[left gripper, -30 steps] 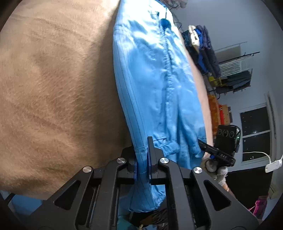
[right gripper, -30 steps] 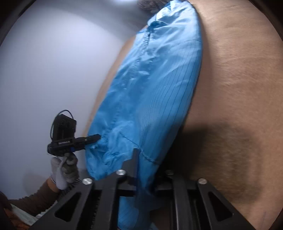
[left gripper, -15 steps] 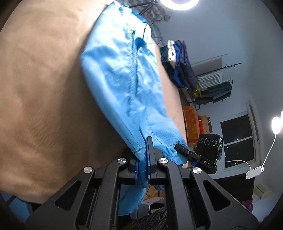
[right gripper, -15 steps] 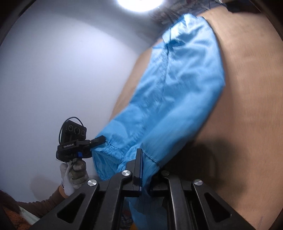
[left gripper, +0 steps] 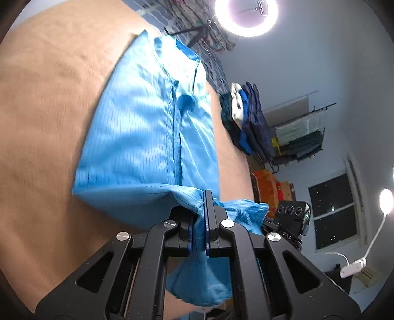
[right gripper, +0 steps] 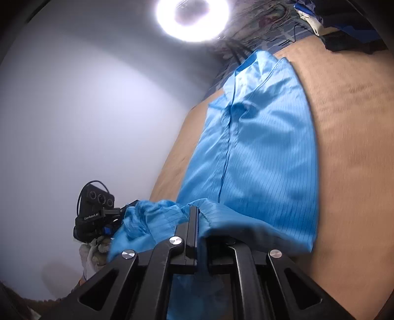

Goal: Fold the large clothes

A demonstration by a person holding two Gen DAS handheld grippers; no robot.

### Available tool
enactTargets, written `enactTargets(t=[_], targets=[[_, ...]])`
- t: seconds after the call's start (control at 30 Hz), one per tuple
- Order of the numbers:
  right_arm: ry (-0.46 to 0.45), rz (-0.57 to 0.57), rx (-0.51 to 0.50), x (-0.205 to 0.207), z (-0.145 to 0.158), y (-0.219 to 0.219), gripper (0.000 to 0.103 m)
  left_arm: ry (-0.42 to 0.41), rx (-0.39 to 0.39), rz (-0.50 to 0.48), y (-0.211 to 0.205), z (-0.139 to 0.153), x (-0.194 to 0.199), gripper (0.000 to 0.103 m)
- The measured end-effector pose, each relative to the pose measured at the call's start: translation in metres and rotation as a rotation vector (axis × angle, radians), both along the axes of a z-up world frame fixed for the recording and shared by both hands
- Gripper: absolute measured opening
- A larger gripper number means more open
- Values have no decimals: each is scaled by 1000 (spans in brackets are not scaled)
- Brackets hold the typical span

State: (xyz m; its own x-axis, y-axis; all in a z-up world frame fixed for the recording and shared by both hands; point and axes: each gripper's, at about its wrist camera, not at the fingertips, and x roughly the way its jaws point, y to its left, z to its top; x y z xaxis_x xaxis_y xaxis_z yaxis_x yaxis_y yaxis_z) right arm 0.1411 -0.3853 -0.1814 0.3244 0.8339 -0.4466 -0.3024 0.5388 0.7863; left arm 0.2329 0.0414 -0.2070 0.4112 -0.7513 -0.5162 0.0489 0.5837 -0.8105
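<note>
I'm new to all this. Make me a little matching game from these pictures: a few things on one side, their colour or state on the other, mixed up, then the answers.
Things:
1. garment
2. left gripper
3. ring lamp
4. bed cover

Colour or state:
A. tan
B. glowing white
C. bright blue with thin stripes
D. shut on a cloth hem

Pairs: 1-C, 2-D, 3-B, 4-A
</note>
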Motion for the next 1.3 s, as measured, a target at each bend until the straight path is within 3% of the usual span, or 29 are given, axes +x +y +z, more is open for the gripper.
enactTargets(t=[0.33, 0.57, 0.7, 0.8, 0.83, 0.93, 1.07, 1.2, 1.3], targets=[[54, -64, -84, 56, -33, 9, 2, 46, 57, 75, 0, -36, 50, 4], [81, -71, -111, 70, -48, 13, 3, 71, 105, 97, 5, -56, 57, 4], [74, -67, -136, 72, -46, 14, 9, 84, 119, 99, 8, -61, 58, 6], [86, -65, -117, 71, -43, 9, 22, 91, 103, 99, 12, -61, 58, 30], [89, -62, -111, 71, -42, 7, 34, 84, 102, 102, 14, -59, 56, 38], [96, -64, -69, 68, -35, -3, 66, 64, 103, 103, 18, -51, 53, 48], [17, -43, -45, 52, -11, -21, 62, -6, 152, 77, 22, -31, 38, 48], [-59, 39, -74, 27, 3, -27, 36, -69, 203, 5, 15, -20, 19, 48], [-87, 97, -174, 12, -1, -14, 31, -75, 233, -39, 4, -22, 12, 48]])
